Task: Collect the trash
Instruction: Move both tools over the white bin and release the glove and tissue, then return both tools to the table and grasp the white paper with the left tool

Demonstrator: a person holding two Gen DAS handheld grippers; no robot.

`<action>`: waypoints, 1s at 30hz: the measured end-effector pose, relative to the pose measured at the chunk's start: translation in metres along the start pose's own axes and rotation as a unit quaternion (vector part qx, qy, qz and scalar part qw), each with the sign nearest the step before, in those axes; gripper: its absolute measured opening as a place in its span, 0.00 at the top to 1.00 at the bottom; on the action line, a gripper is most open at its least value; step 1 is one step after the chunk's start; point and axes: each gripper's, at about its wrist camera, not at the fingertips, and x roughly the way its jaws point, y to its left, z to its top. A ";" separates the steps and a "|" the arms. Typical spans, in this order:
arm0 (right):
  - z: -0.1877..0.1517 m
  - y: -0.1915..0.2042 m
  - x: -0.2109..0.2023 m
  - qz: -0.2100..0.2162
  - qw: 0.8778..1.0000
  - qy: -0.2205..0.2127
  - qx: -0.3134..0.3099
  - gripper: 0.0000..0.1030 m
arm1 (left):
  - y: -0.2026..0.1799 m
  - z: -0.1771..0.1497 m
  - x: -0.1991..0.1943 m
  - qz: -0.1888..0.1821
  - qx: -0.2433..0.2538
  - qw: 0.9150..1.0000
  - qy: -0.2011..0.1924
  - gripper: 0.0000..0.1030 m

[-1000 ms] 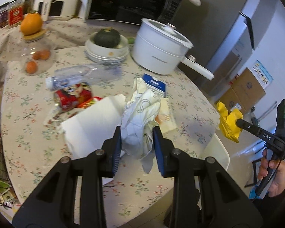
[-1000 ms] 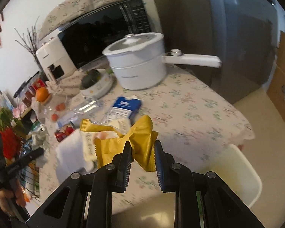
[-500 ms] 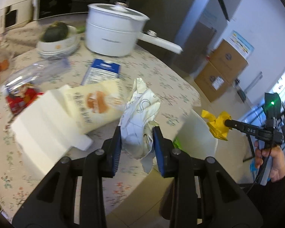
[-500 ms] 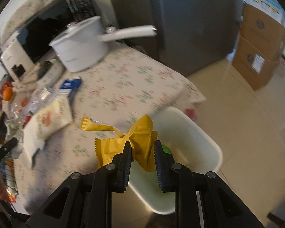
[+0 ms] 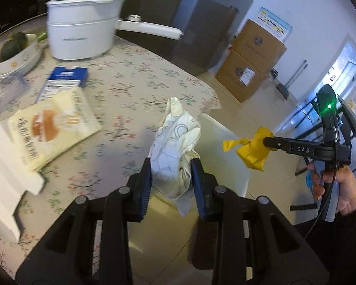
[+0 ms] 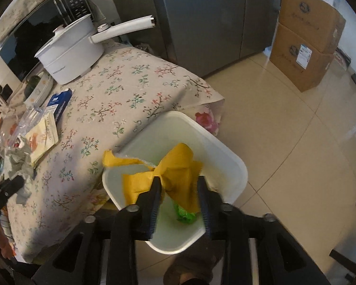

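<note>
My left gripper (image 5: pixel 171 166) is shut on a crumpled white paper wrapper (image 5: pixel 175 142), held over the table edge beside the white bin (image 5: pixel 216 137). In the right wrist view, my right gripper (image 6: pixel 178 182) hangs straight over the open white bin (image 6: pixel 230 163). Its jaws are opening, and the yellow wrapper (image 6: pixel 178 163) still fills the gap and touches both pads. A green scrap (image 6: pixel 186 213) lies at the bottom of the bin. The left wrist view shows the right gripper (image 5: pixel 265 140) from the side, held by a hand, with the yellow wrapper (image 5: pixel 251 152) at its tip.
On the floral tablecloth (image 6: pixel 130 83) stand a white pot (image 5: pixel 83 30) with a long handle, a blue carton (image 5: pixel 64 78), a cream snack bag (image 5: pixel 52 128) and a white paper block (image 5: pixel 2 166). Cardboard boxes (image 6: pixel 303 47) sit on the tiled floor by a grey fridge (image 6: pixel 201 11).
Both grippers have swung from above the table out to the bin at its edge. The right jaws have widened around the yellow wrapper. The left grip is unchanged.
</note>
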 end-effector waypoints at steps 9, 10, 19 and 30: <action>-0.001 -0.018 -0.020 0.006 0.999 -0.026 0.027 0.36 | -0.030 -0.002 0.038 -0.029 0.033 0.999 0.031 0.66; -0.001 -0.018 -0.020 0.005 0.999 -0.026 0.027 0.36 | -0.033 -0.002 0.042 -0.030 0.037 0.998 0.035 0.66; -0.004 -0.031 -0.028 0.004 0.999 -0.034 0.035 0.34 | -0.059 0.001 0.075 -0.039 0.075 0.996 0.042 0.64; 0.001 -0.029 -0.033 0.000 0.999 -0.043 0.034 0.31 | -0.048 0.008 0.069 0.010 0.071 0.997 0.018 0.23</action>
